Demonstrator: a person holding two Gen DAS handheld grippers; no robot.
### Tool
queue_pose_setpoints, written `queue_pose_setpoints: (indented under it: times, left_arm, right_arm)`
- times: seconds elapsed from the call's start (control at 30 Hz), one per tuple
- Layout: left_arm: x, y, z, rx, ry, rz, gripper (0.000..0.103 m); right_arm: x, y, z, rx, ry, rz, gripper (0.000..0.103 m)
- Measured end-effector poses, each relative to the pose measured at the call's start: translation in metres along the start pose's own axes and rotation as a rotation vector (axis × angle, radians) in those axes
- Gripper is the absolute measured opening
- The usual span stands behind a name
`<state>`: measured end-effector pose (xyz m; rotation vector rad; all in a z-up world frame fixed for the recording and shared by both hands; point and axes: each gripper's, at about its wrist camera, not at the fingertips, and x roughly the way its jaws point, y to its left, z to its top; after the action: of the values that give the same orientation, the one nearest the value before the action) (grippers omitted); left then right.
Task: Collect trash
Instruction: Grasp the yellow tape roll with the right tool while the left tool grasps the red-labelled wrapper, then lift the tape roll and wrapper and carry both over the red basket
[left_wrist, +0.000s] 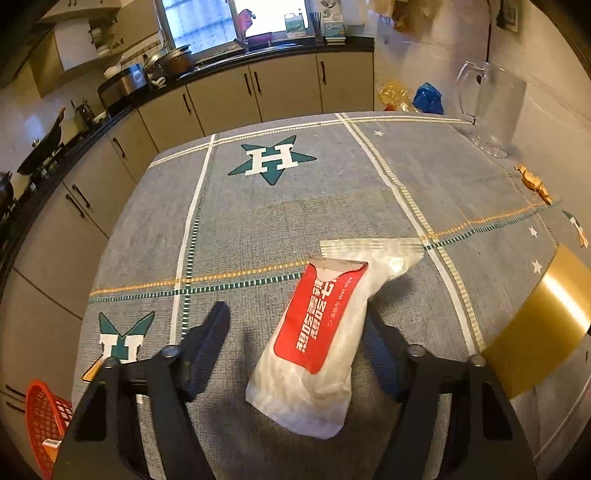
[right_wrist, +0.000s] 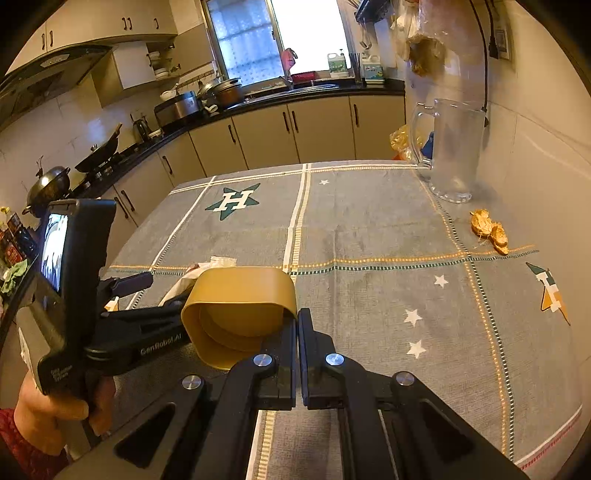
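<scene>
A red and white wet-wipe packet (left_wrist: 314, 339) lies on the grey tablecloth (left_wrist: 280, 221). My left gripper (left_wrist: 295, 332) is open, its fingers on either side of the packet and not touching it. My right gripper (right_wrist: 297, 317) is shut on the rim of a gold bin (right_wrist: 240, 314), held tilted with its opening towards the camera; the bin also shows at the right in the left wrist view (left_wrist: 546, 317). The left gripper (right_wrist: 147, 295) shows beside the bin in the right wrist view, with the packet (right_wrist: 199, 273) mostly hidden behind the bin. A crumpled brown scrap (right_wrist: 489, 230) lies near the wall, also in the left wrist view (left_wrist: 535, 182).
A clear glass jug (right_wrist: 454, 147) stands at the table's far right corner by the wall. A red basket (left_wrist: 44, 417) sits below the table's left edge. Kitchen counters with pots (right_wrist: 221, 92) run along the back and left. Coloured bags (left_wrist: 410, 96) lie behind the table.
</scene>
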<state>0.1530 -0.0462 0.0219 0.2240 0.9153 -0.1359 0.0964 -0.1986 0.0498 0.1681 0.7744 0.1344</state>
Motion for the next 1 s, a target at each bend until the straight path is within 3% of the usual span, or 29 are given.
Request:
queue_pose_setpoints:
  times: [0.07, 0.1, 0.4, 0.47, 0.57, 0.83, 1.0]
  left_arm:
    - [0.0, 0.001, 0.0, -0.015, 0.004, -0.035, 0.043]
    - [0.0, 0.001, -0.001, -0.02, 0.006, -0.042, 0.041]
    - [-0.018, 0.0, -0.025, -0.035, -0.006, -0.029, 0.041]
    - [-0.017, 0.0, -0.028, -0.029, 0.003, -0.03, 0.05]
    - [-0.007, -0.001, -0.032, -0.03, 0.039, -0.019, 0.054]
    - [-0.011, -0.002, -0.039, -0.052, 0.005, -0.025, 0.038]
    - [-0.023, 0.001, -0.045, -0.074, -0.02, -0.032, 0.038]
  right_arm:
    - [0.002, -0.001, 0.0, 0.0, 0.004, 0.0, 0.002]
    - [0.003, 0.0, -0.001, 0.0, 0.007, 0.001, 0.002]
    - [0.007, 0.004, -0.004, -0.019, 0.011, -0.003, 0.002]
    - [0.007, 0.007, -0.005, -0.025, 0.01, -0.003, 0.002]
    - [0.007, 0.008, -0.006, -0.032, 0.009, -0.004, 0.002]
    - [0.008, 0.008, -0.006, -0.032, 0.014, -0.01, 0.002]
    - [0.008, 0.01, -0.007, -0.039, 0.01, -0.011, 0.002]
